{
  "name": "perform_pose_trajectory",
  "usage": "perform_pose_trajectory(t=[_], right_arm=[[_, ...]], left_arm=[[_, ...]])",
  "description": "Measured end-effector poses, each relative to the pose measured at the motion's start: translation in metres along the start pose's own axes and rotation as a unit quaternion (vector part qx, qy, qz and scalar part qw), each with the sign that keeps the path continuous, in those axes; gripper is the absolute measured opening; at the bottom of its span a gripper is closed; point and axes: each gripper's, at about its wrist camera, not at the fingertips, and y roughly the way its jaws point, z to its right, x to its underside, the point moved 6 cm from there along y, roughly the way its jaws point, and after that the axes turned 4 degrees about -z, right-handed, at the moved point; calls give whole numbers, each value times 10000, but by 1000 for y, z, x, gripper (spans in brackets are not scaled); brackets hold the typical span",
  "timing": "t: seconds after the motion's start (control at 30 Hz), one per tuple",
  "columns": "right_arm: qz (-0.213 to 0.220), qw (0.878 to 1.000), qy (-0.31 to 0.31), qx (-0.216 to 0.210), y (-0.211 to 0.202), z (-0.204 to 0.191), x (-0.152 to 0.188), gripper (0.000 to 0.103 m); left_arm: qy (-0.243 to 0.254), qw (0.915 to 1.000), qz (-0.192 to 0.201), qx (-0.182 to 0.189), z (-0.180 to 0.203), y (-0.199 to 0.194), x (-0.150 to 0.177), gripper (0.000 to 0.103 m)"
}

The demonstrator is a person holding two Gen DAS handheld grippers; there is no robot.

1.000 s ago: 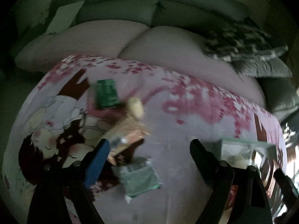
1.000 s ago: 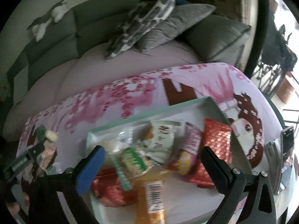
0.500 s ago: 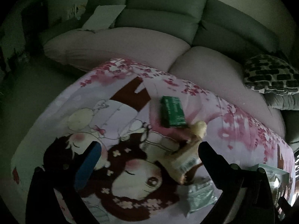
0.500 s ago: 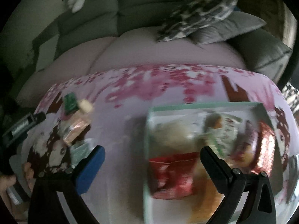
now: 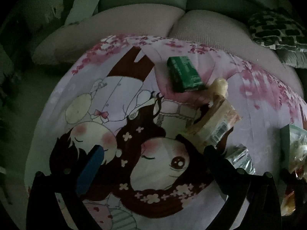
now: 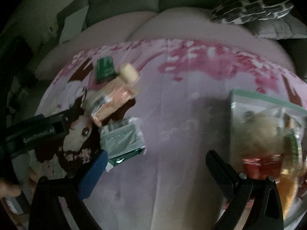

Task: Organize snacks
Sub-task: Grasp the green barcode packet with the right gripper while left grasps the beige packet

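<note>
Right wrist view: the right gripper (image 6: 155,162) hangs with fingers spread wide and empty above a worktop (image 6: 184,134) draped in a pink cartoon cloth. A green packet (image 6: 122,140) lies near its left finger, an orange packet (image 6: 111,105) and a green box (image 6: 105,68) farther left. A tray (image 6: 264,99) of snacks sits right. The left gripper (image 5: 153,153) is wide apart too, holding nothing.
</note>
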Motion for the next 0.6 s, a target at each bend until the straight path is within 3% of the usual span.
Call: perform_pose_trajectory(t=[0.27,0.6], right_arm=[[-111,9991,-403,-21,19,-26,1,103],[-207,9969,-681,334,45,-36,-3,103]], left_arm=[[-68,9988,-486,-24,-17,24,6,103],[-245,9987,-239,369,-21,20,-7,103]])
